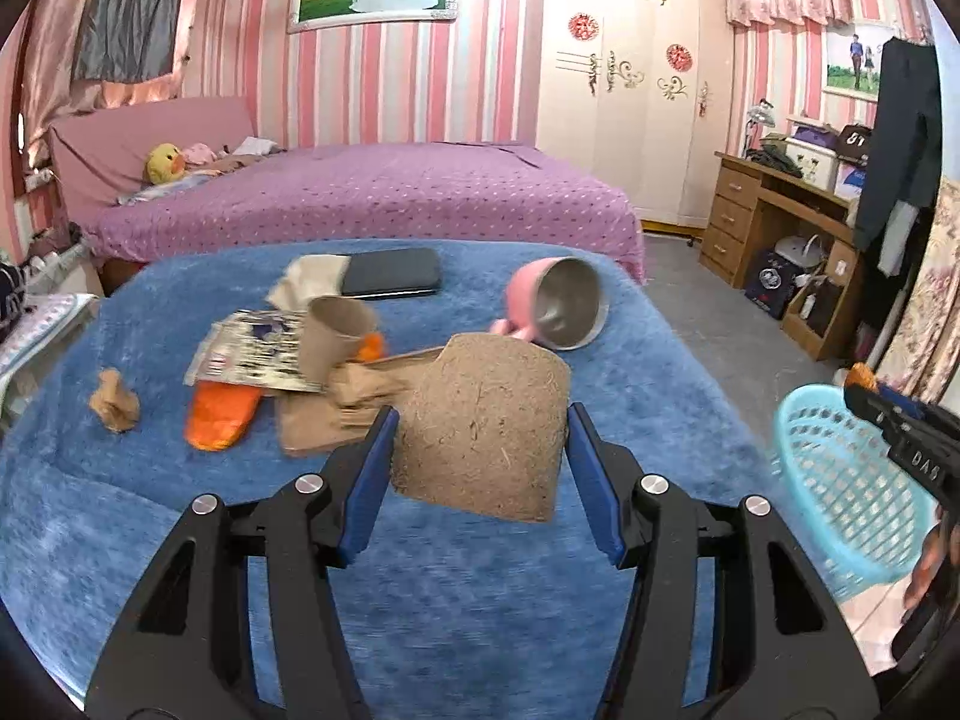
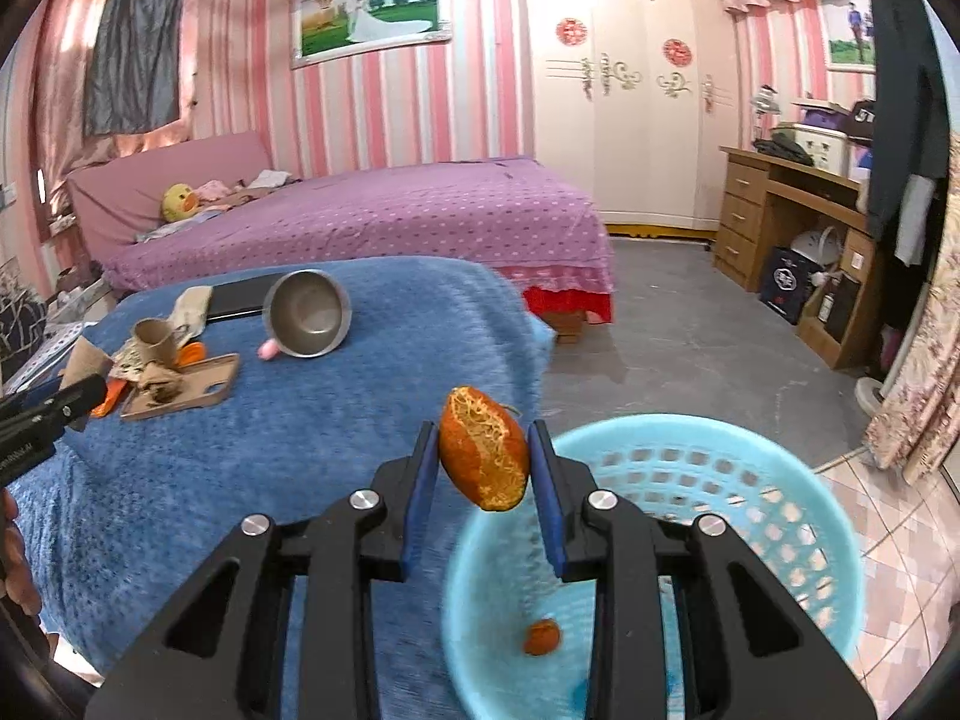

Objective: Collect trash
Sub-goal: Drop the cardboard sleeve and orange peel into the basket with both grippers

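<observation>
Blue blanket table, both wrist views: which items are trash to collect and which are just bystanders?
Job items:
- brown fibre pot in left claw
- orange peel in right claw
- blue basket
- peel piece in basket
- paper tube
- crumpled paper
- orange wrapper

Bystanders:
- phone
- pink mug
- bed

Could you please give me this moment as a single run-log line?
left tongs: shut on brown fibre pot | right tongs: shut on orange peel beside blue basket | basket: one peel piece inside
</observation>
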Demonstrator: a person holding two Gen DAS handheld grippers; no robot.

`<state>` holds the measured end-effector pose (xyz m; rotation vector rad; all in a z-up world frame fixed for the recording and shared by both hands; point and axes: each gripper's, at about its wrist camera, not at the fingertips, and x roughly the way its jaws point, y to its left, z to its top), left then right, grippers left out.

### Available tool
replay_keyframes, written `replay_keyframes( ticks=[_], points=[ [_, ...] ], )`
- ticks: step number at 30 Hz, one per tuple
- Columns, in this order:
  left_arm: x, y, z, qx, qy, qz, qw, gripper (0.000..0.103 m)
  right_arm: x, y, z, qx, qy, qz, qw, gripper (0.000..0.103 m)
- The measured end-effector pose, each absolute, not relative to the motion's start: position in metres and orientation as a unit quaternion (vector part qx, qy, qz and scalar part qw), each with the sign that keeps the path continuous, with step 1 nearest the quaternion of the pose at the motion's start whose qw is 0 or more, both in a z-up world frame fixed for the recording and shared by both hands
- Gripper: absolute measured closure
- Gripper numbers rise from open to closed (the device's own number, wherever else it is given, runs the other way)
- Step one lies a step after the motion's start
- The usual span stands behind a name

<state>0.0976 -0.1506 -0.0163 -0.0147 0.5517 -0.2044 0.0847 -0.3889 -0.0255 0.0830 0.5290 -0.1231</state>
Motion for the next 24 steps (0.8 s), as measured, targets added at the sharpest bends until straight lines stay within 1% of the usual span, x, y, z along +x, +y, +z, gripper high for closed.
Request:
replay_keyframes(
  ticks=[11, 15, 19, 24],
  points=[
    [0.088, -0.259, -0.027, 0.009, 0.285, -0.179, 0.942, 0.048, 0.054, -0.479, -0.043, 0.061, 0.271, -0.106, 0.955, 0.072],
    [0.081, -0.303, -0.037, 0.024, 0.290, -0.205, 0.935, 0.048, 0.045, -0.496, -0.047, 0.041, 0.270, -0.108, 0.956, 0.072],
    [0.073, -0.343, -0.045, 0.039, 0.293, -0.227, 0.928, 0.048, 0.044, -0.503, -0.050, 0.043, 0.272, -0.106, 0.955, 0.072],
    [0.072, -0.370, -0.053, 0.038, 0.307, -0.251, 0.917, 0.048, 0.045, -0.517, -0.057, 0.057, 0.278, -0.119, 0.951, 0.072]
  ],
)
